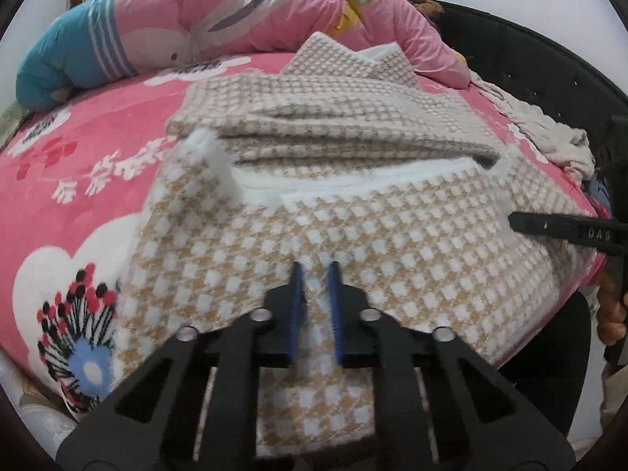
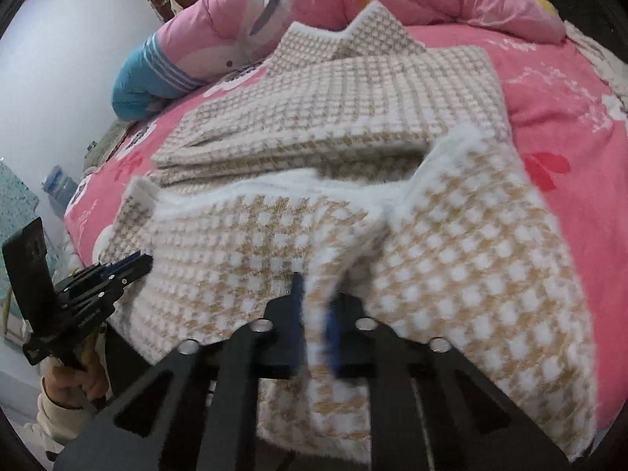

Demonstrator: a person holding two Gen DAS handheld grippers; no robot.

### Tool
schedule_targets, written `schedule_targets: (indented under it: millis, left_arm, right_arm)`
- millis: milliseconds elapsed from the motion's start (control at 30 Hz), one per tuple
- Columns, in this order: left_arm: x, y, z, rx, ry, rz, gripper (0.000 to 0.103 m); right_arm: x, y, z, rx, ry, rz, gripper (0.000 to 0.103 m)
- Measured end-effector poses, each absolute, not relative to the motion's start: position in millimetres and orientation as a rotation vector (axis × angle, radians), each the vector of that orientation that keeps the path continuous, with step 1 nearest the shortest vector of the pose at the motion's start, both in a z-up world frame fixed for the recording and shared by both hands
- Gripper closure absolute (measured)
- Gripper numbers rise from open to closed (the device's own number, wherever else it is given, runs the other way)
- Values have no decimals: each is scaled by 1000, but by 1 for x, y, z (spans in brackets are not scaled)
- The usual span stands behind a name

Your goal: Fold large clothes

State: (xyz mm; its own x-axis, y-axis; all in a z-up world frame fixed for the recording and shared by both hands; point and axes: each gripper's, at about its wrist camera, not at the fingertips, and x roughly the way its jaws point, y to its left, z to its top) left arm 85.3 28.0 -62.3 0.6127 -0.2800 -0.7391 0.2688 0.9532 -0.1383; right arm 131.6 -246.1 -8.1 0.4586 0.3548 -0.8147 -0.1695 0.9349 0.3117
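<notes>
Both the left gripper [image 1: 314,274] and right gripper [image 2: 316,290] are pinching the near hem of the houndstooth sweater [image 1: 353,212] lying on the pink bedsheet [image 1: 78,180]; lifting both evenly is keeping the fold straight.

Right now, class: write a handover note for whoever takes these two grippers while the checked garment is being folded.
Left gripper: shut on the near hem of the checked garment.
Right gripper: shut on the same hem, further along.
Garment lies on the pink bedspread, far part already folded with sleeves tucked in; near part hangs over the bed edge.
Left to do, probably: carry the hem over the folded part, then release.
</notes>
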Motion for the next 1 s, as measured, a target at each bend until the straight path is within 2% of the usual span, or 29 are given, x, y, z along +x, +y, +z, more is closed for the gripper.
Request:
schedule_targets:
  millis: [167, 267, 367, 433, 533, 567, 633, 700, 800, 833, 967, 1000]
  left_arm:
    - [84, 29, -23, 10, 727, -299, 97]
    - [92, 32, -6, 11, 674, -295, 97]
    - [113, 22, -32, 49, 750, -294, 95]
    - [125, 22, -68, 35, 859, -305, 87]
    - [118, 35, -64, -47, 842, -343, 82]
    - [115, 40, -58, -61, 827, -341, 78]
    - [107, 56, -43, -88, 763, -332, 64]
    - [103, 71, -30, -94, 712, -300, 63]
    - [114, 92, -23, -73, 703, -197, 53]
    - [123, 98, -28, -56, 735, -145, 53]
    - [149, 107, -50, -81, 831, -127, 55]
    - [153, 106, -54, -86, 839, -126, 65]
  right_arm:
    - [130, -245, 38, 186, 902, 318, 97]
    - [138, -242, 47, 168, 859, 297, 97]
    - [155, -241, 17, 149, 928, 248, 97]
    - [164, -243, -18, 175, 1030, 237, 95]
    - [163, -258, -33, 269, 1059, 253, 93]
    - [162, -261, -29, 280, 1060, 257, 92]
    - [159, -266, -18, 273, 1042, 249, 81]
    - [151, -273, -3, 249, 997, 233, 73]
    - [137, -291, 25, 202, 874, 184, 55]
    - [133, -299, 30, 173, 839, 141, 50]
    - [150, -321, 10, 147, 899, 35, 49]
    - [154, -323, 2, 156, 921, 38, 52]
